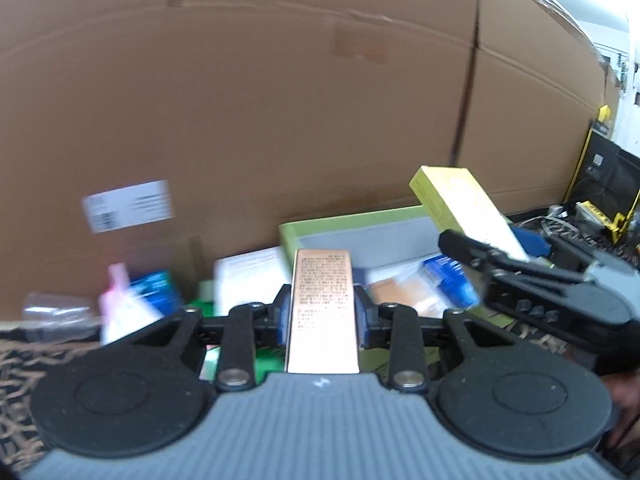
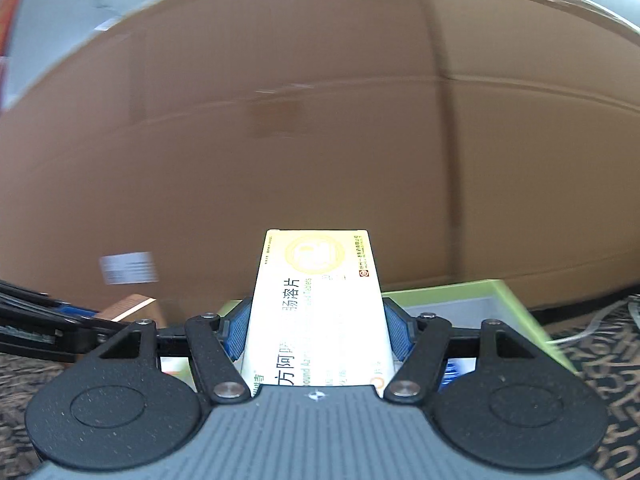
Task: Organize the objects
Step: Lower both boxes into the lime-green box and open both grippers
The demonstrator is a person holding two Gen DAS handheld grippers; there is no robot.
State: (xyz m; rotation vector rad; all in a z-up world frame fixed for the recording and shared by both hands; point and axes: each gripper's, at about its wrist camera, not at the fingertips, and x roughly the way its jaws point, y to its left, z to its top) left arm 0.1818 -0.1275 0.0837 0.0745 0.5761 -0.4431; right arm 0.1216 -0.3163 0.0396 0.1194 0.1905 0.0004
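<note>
While the left gripper [image 1: 322, 312] clamps a copper carton [image 1: 322, 304] at frame centre, the right gripper [image 2: 316, 332] grips a yellow-white medicine box [image 2: 316, 304]. A green tray [image 1: 360, 228] sits behind, against the cardboard wall [image 1: 280, 100].

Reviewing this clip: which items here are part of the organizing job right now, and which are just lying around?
In play:
- copper box, clamped in left gripper
- yellow box, clamped in right gripper
- green tray

Lying about:
- large cardboard carton
- blue packets
- black-and-yellow case
</note>
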